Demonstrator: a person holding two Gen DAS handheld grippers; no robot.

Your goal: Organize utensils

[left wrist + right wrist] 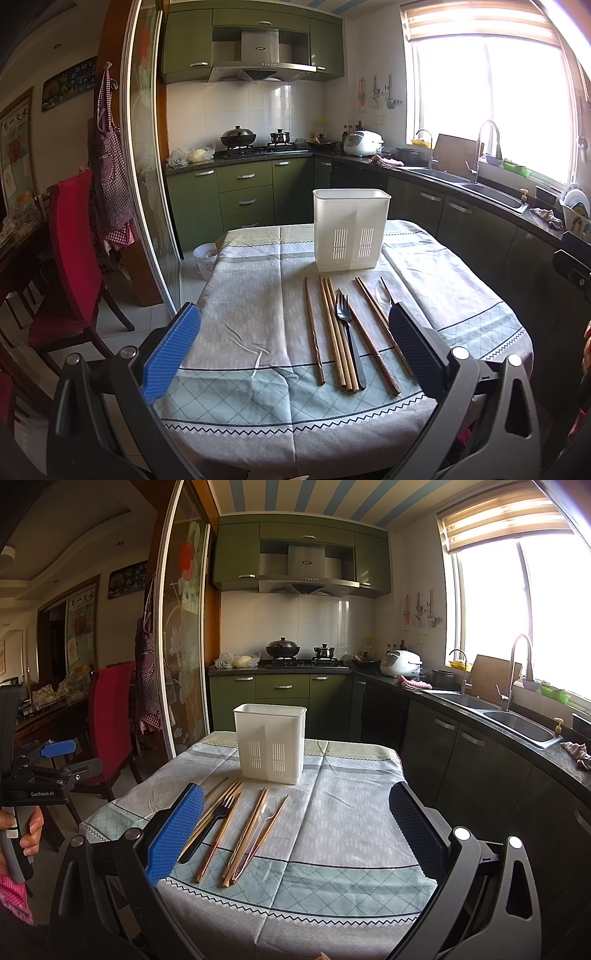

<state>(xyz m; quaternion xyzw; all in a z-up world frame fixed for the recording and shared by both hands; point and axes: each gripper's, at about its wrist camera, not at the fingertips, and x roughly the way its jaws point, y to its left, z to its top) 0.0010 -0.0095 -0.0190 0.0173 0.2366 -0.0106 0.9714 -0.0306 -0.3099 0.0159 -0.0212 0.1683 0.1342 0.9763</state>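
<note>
A white plastic utensil holder (pixel 351 229) (pixel 271 744) stands upright at the far middle of the cloth-covered table (pixel 255 317) (pixel 343 823). In front of it lie several wooden chopsticks (pixel 334 332) (pixel 251 830), a black plastic fork (pixel 347 328) (pixel 214 819) and a clear plastic spoon (pixel 264 818) (pixel 384 295), side by side. My left gripper (pixel 295 350) is open and empty, low over the table's near edge, with the utensils between its fingers. My right gripper (pixel 295 830) is open and empty, just right of the utensils. The left gripper also shows at the left edge of the right wrist view (pixel 55 753).
A red chair (pixel 70 258) (pixel 110 723) stands left of the table by a sliding glass door (pixel 147 177). A white bin (pixel 205 258) sits on the floor at the far left corner. Green cabinets, a stove (pixel 258 147) and a sink counter (pixel 480 192) ring the room.
</note>
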